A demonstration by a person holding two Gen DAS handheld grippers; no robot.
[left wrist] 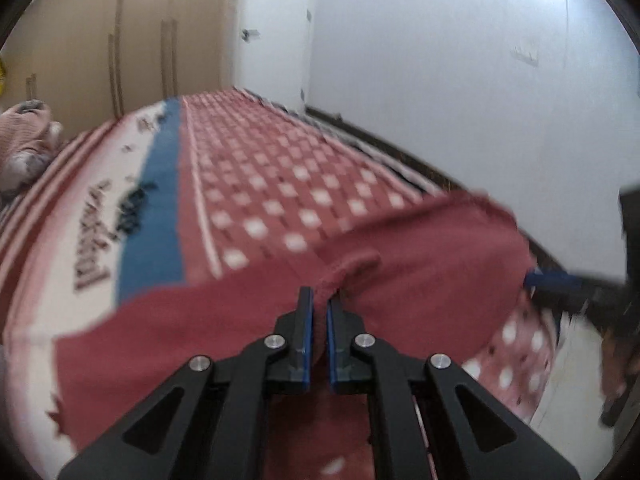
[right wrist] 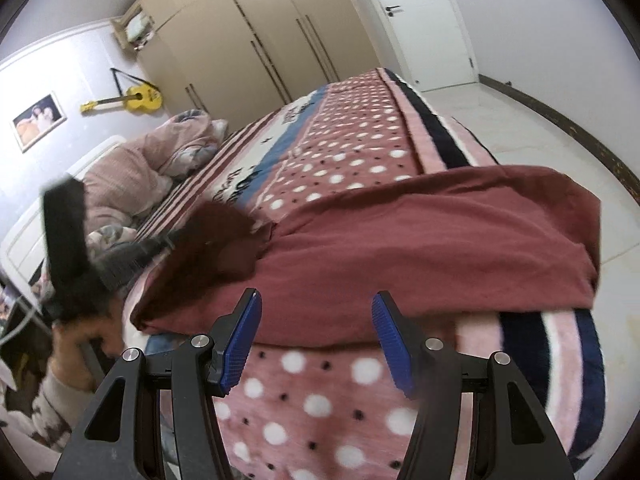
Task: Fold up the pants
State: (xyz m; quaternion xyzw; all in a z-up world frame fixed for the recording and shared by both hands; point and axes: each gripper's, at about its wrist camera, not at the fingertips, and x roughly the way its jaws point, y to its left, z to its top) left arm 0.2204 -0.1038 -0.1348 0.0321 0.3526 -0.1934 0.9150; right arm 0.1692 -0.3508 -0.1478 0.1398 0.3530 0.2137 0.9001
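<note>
left gripper (left wrist: 320, 312) clamped on red pants (left wrist: 420, 264) | pants lifted above polka-dot blanket (left wrist: 280, 184)

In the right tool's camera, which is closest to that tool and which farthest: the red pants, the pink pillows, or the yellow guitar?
1. Red pants: just ahead of the open right tool, on the bed's near end.
2. Pink pillows: up the bed, to the left.
3. Yellow guitar: on the far wall, upper left.

I'm in a home bedroom; a bed (right wrist: 360, 160) with a dotted blanket, tall wardrobes (right wrist: 256, 32), a yellow guitar (right wrist: 136, 100) on the wall.
</note>
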